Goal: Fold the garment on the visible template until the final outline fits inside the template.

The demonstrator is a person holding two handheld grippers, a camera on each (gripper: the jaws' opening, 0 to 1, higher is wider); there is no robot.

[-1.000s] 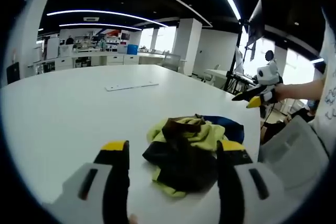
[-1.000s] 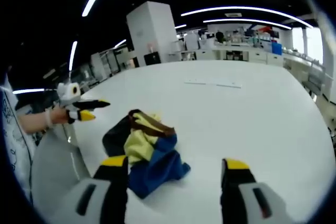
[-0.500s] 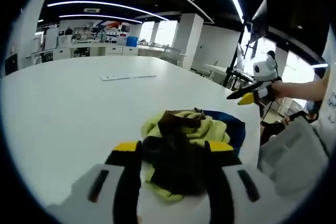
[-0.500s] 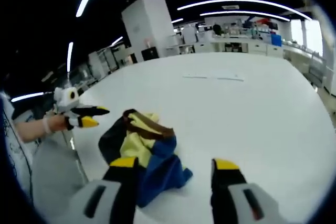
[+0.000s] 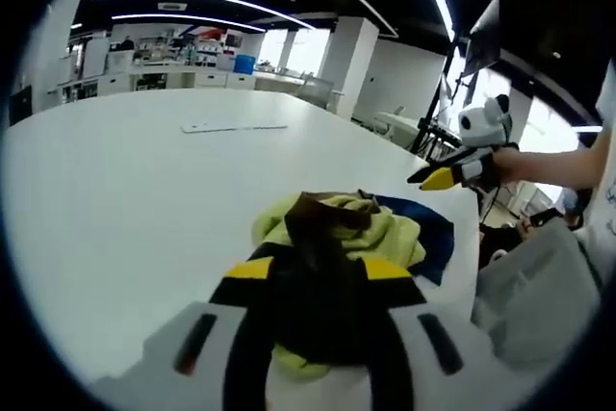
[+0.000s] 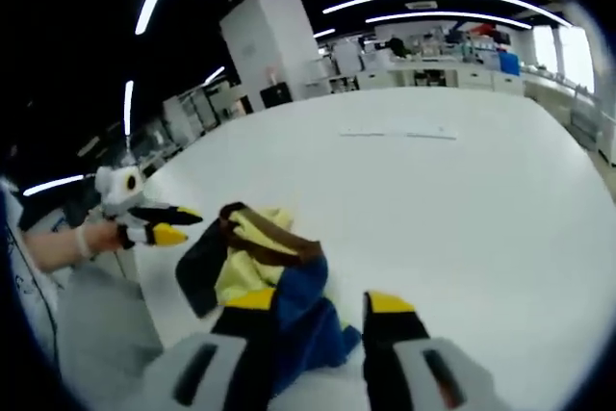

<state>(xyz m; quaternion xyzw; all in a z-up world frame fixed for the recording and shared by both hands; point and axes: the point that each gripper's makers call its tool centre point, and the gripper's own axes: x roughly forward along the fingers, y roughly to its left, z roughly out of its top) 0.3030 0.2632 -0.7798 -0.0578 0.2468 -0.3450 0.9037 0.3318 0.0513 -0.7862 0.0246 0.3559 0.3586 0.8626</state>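
A crumpled garment (image 5: 332, 228) in yellow-green, brown, dark and blue cloth lies bunched on the white table (image 5: 135, 190). My left gripper (image 5: 318, 269) straddles its near dark part, jaws half closed with cloth filling the gap. The right gripper (image 5: 430, 179), held by a hand, hovers beyond the garment's right side. In the right gripper view the garment (image 6: 260, 252) shows its blue side. My right gripper (image 6: 320, 302) sits over the blue edge, jaws half closed, cloth by the left jaw and bare table by the right. The left gripper (image 6: 171, 231) hangs to the left.
A flat pale strip (image 5: 234, 127) lies far out on the table, seen as the strip (image 6: 399, 132) in the right gripper view. A grey padded object (image 5: 539, 281) sits off the table's near edge. Office counters and pillars stand in the background.
Both grippers have come down closer to the garment and their jaws have narrowed from wide apart to about half. The garment lies as before.
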